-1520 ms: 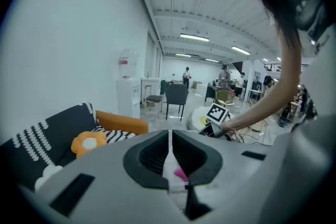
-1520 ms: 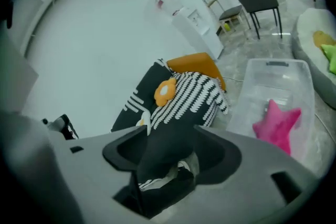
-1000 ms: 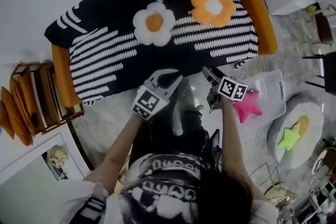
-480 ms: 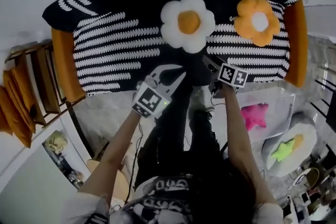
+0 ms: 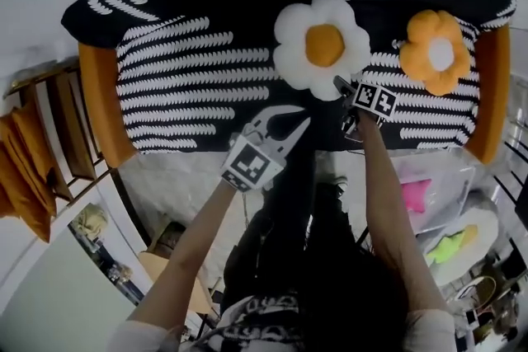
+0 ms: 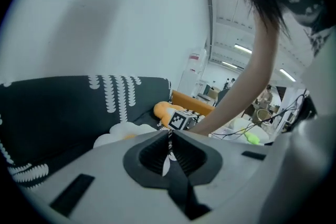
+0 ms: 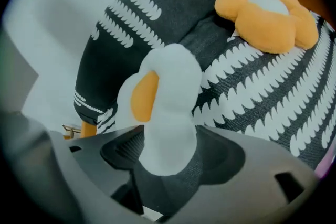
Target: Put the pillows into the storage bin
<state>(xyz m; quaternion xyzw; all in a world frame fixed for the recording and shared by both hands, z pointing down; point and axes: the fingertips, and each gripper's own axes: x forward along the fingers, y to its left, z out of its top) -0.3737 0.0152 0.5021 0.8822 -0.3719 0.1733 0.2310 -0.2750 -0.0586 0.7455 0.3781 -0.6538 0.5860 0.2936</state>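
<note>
The right gripper [image 5: 342, 86] has moved from the bin [image 5: 452, 176] up to the sofa [image 5: 190, 70]. A second ago it hung beside the pink star [image 5: 416, 194]; now it is at the lower edge of the white flower pillow [image 5: 322, 45], which was then well clear of both grippers. Its jaws are opening, wider than before, with a white petal between them but not gripped. The left gripper [image 5: 302, 123] has come forward too and sits over the sofa's front edge, its jaws together and empty. The orange flower pillow [image 5: 440, 52] lies on the seat to the right of the white one. The pink star lies in the bin.
</note>
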